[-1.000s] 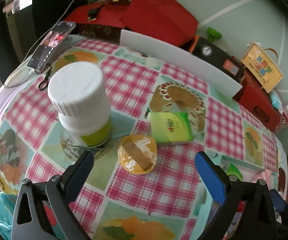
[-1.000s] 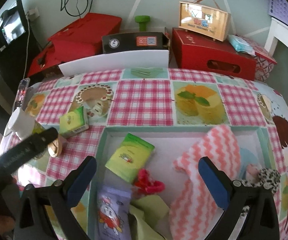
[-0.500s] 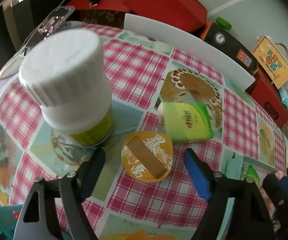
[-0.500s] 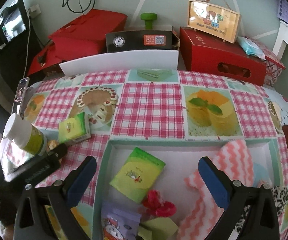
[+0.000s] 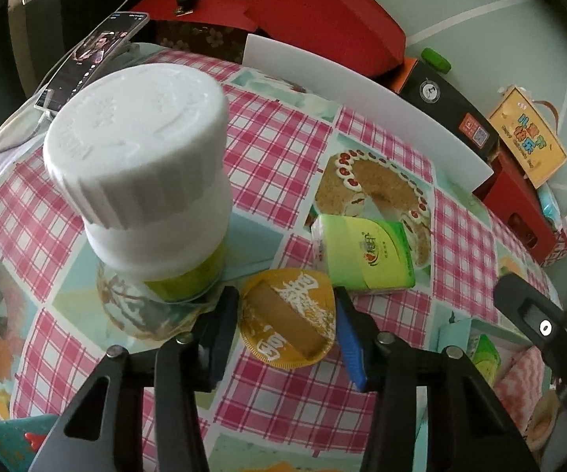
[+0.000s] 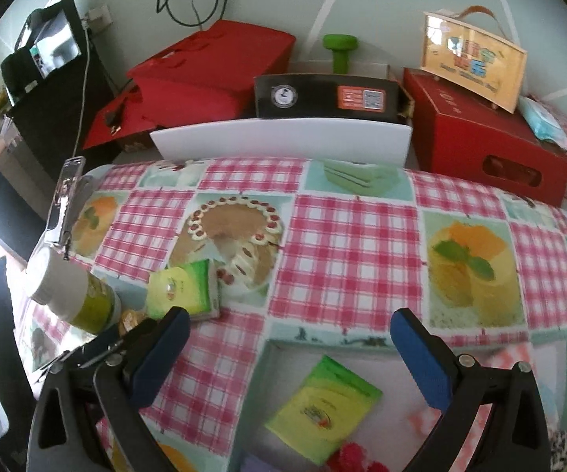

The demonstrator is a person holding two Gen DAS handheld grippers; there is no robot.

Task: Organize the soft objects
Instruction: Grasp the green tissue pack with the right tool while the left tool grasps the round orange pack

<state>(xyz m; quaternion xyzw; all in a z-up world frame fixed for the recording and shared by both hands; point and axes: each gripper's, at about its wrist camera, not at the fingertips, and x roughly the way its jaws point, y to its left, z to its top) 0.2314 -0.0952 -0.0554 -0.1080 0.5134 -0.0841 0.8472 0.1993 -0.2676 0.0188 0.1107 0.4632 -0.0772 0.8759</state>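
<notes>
My left gripper has closed in around a round orange puff with a brown strap lying on the checked tablecloth; both pads touch its sides. A green tissue pack lies just beyond it, also in the right wrist view. A white-capped bottle stands to the left, close to the left finger. My right gripper is open and empty, hovering above the edge of a light tray that holds a green packet.
A phone on a stand sits at the table's far left. A white board stands along the back edge, with red boxes and a black box behind it. Pink cloth lies in the tray.
My left gripper moved forward and down and its jaws narrowed from wide open onto the orange puff. My right gripper pulled back and up, away from the tray contents.
</notes>
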